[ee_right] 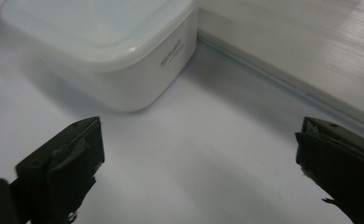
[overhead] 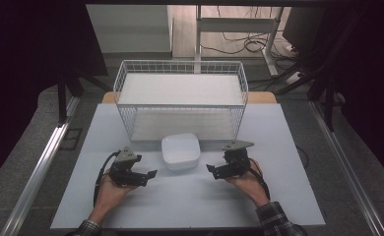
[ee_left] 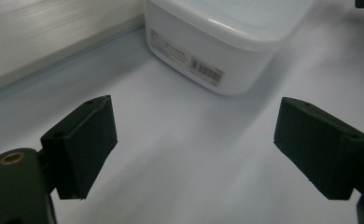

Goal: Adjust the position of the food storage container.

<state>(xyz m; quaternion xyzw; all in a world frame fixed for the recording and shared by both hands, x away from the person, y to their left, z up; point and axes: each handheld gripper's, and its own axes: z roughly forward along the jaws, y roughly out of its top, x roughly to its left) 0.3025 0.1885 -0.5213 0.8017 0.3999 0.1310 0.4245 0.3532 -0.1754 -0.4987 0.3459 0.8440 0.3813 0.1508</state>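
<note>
High view, white lidded container (overhead: 180,150) between spread left hand-held gripper (overhead: 149,175), right hand-held gripper (overhead: 211,170) (spread too)

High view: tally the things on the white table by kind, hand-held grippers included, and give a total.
White lidded container: 1
White wire basket: 1
Hand-held gripper: 2, the left hand-held gripper and the right hand-held gripper, both with jaws apart and holding nothing
Total: 4
</note>
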